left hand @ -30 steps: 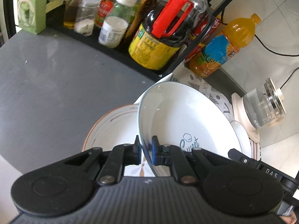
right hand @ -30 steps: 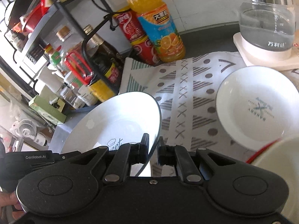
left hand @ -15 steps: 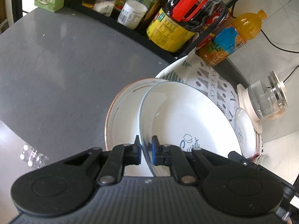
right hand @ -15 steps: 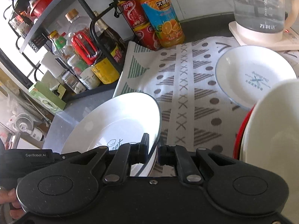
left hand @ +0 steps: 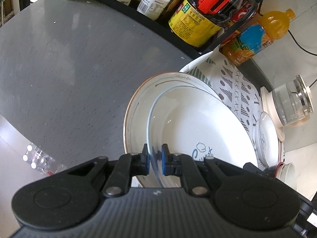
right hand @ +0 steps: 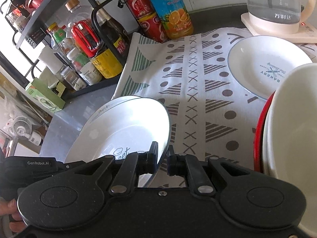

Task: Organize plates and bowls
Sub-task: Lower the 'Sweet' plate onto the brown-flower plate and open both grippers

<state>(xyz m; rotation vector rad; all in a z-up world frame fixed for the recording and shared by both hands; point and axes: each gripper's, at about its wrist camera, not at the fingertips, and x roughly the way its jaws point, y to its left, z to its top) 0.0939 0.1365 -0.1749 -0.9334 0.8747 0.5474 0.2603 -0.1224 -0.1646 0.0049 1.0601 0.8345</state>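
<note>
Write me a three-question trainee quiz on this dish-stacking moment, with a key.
1. True or false: both claws grip the rim of the same white plate.
2. What lies directly under that plate? A) the brown-rimmed plate B) the patterned cloth C) the kettle
3. Fill in: the word printed on the small plate near the kettle is ____.

Key: 1 true, left claw and right claw each pinch its edge; 2 A; 3 BAKERY.

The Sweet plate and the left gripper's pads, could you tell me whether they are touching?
Touching: the left wrist view shows the left gripper clamping the Sweet plate by its rim.
</note>
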